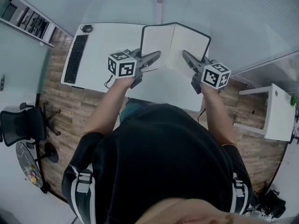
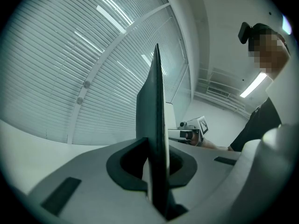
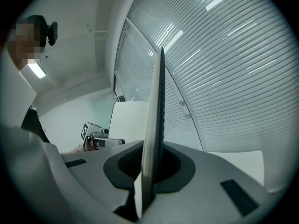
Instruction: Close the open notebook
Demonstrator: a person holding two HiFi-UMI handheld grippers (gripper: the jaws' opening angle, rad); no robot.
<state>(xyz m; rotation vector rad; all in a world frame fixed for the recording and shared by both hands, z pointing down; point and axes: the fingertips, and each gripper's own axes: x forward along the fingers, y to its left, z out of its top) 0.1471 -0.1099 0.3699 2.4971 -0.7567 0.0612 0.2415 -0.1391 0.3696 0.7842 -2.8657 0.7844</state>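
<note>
My left claw [image 1: 157,56] clenched on the open notebook [image 1: 174,43] at its left cover, my right claw [image 1: 185,55] clenched on its right cover, white surface [image 1: 107,43] below, keyboard [image 1: 75,59] at left.

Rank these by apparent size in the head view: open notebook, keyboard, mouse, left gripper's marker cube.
1. open notebook, clearly largest
2. keyboard
3. left gripper's marker cube; it is nearer the camera, so it looks bigger than it is
4. mouse, smallest

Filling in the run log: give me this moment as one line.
left gripper shut on notebook | right gripper shut on notebook | notebook open
</note>
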